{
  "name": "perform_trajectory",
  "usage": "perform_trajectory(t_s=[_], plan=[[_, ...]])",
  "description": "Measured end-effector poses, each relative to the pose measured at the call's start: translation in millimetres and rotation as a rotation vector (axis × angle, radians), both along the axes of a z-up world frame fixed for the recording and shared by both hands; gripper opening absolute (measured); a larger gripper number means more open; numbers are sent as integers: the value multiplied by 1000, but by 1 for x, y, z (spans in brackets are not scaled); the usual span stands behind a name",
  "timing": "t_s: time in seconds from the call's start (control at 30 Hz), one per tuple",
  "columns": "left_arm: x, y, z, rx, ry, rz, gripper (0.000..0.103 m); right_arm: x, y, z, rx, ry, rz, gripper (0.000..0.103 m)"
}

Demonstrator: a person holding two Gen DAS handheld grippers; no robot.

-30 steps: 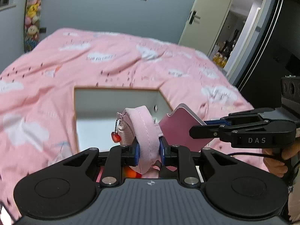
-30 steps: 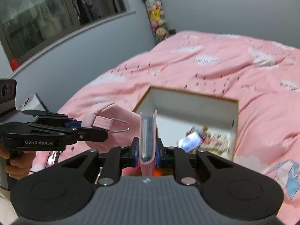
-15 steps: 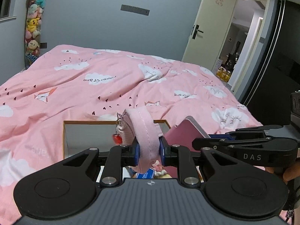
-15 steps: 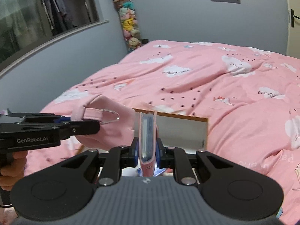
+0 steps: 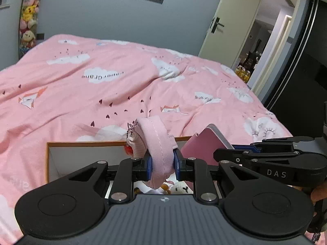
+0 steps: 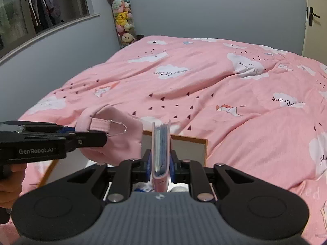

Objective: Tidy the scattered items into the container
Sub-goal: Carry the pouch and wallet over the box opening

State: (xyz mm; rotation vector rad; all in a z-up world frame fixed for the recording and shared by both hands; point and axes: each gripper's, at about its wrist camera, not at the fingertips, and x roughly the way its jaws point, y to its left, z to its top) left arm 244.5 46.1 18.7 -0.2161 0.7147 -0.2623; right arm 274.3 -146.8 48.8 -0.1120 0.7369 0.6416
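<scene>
While both grippers hung above the near edge of the white box (image 5: 85, 153) on the pink bed cover (image 5: 102, 94), the left gripper (image 5: 162, 164) was clenched on the strap of a pink pouch (image 5: 157, 143) with a small red charm (image 5: 129, 150), and the right gripper (image 6: 160, 163) was clamped on the spine of a pink card booklet (image 6: 161, 143) held upright. Step in hand, as judged: carrying both items to the box, which already held a few small things low in the left wrist view. The next move would call for bringing each load fully over the opening, lowering it, then releasing the jaws so neither item caught on the rim.
</scene>
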Motion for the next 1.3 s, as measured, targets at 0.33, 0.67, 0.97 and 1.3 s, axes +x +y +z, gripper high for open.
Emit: perform_trajectory(t_s=[0.33,0.67,0.97,1.3], plan=[[4,-12,-7,-10,-7,-71,23,24,14,-36,-72,-47,-36,19],[-19,-16,-27,33,-6,-86,23,16,24,-57,-125,-155,-2,18],[-8,11,-48,-71,110,-28,22,6,9,-48,-128,-12,-2,18],[-2,6,-38,-50,88,-18,22,-2,8,-35,-113,-76,9,18]])
